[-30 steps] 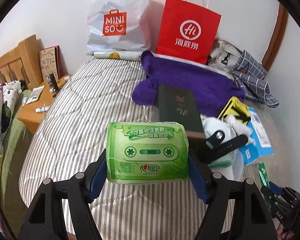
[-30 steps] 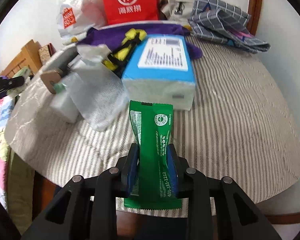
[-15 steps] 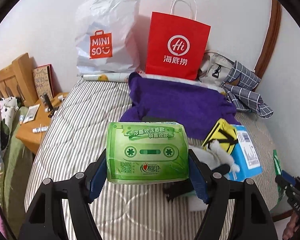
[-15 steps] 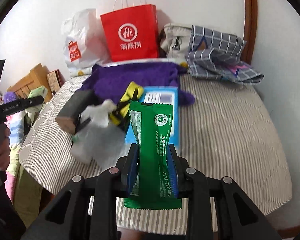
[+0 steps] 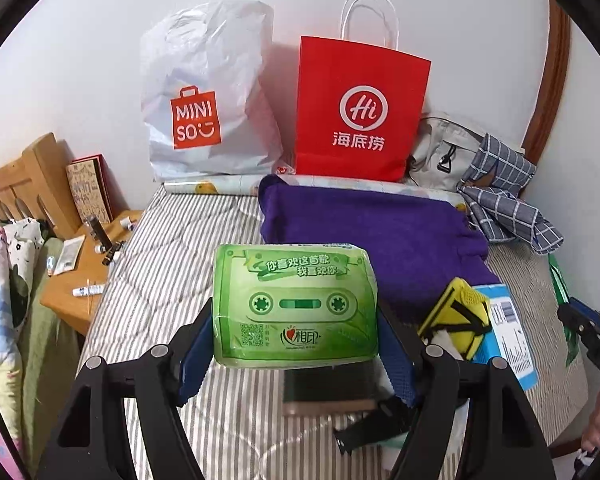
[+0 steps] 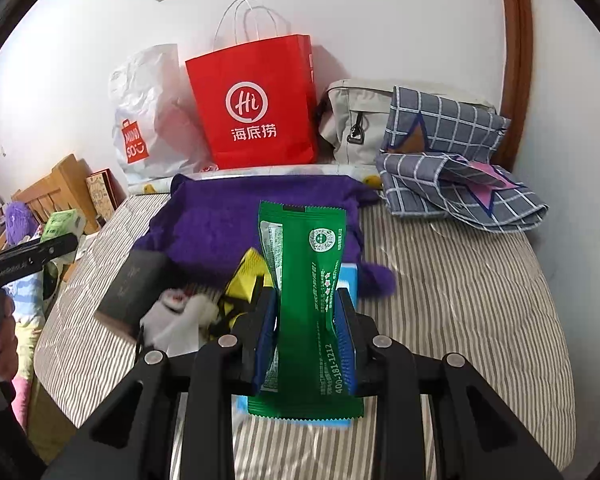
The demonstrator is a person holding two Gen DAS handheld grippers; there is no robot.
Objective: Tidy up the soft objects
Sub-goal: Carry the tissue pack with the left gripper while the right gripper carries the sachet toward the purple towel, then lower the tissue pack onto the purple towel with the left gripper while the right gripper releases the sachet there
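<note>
The left gripper [image 5: 295, 354] clamps a green tissue pack [image 5: 295, 306] between its 2 blue pads, lifted above the striped bed [image 5: 156, 280]. The right gripper [image 6: 306, 340] pinches a green wipes packet [image 6: 308, 312] upright, over a blue tissue box [image 6: 348, 276]. A purple towel [image 6: 236, 216] lies beyond, before a red paper bag [image 6: 256, 108].

The right gripper [image 6: 306, 332] clamps an upright green packet [image 6: 308, 312] above the striped bed [image 6: 460, 300], with a purple towel [image 6: 228, 216] and red bag [image 6: 256, 108] beyond.
</note>
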